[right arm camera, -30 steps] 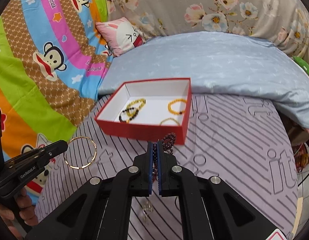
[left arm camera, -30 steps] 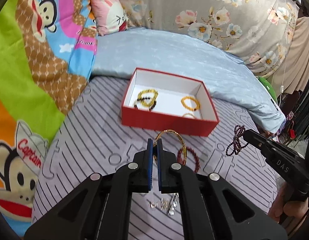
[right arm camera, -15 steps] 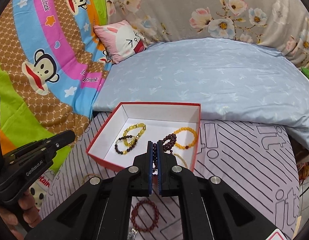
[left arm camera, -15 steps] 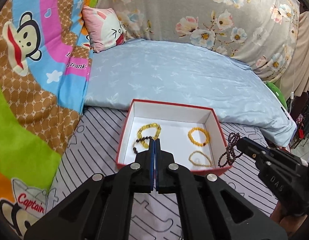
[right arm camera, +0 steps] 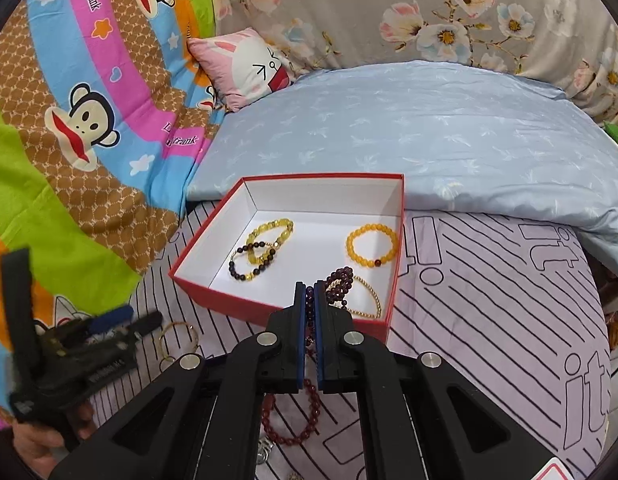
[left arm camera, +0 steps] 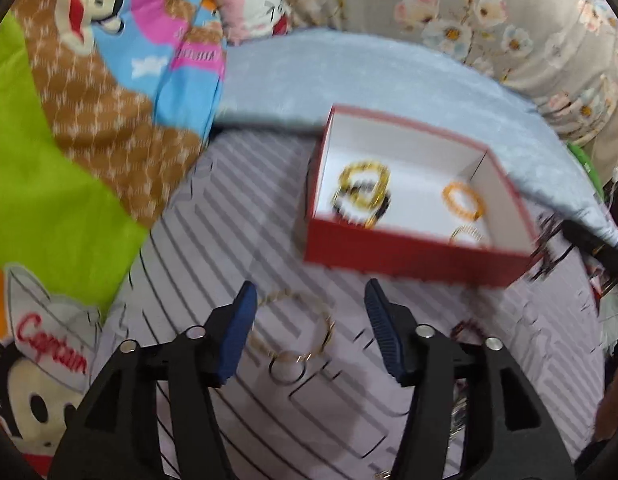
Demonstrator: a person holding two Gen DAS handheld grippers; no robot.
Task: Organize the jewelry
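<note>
A red box [right arm camera: 245, 307] [left arm camera: 413, 262] with a white inside sits on the striped mat and holds several bead bracelets, among them a yellow one [right arm camera: 271, 233] and an orange one [right arm camera: 372, 247]. My right gripper [right arm camera: 310, 295] is shut on a dark purple bead bracelet [right arm camera: 339, 285] and holds it over the box's near right corner. My left gripper [left arm camera: 309, 302] is open and empty, low over a thin gold bangle [left arm camera: 297, 330] [right arm camera: 178, 336] lying on the mat left of the box. The left view is blurred.
A red bead bracelet [right arm camera: 295, 414] lies on the mat below my right gripper, with small silver pieces [right arm camera: 265, 450] near it. A light blue quilt [right arm camera: 409, 128] rises behind the box. A cartoon monkey blanket [right arm camera: 81, 120] covers the left side.
My left gripper has opened and dropped low over the mat, where the gold bangle now lies. My right gripper has carried the purple bracelet forward over the box.
</note>
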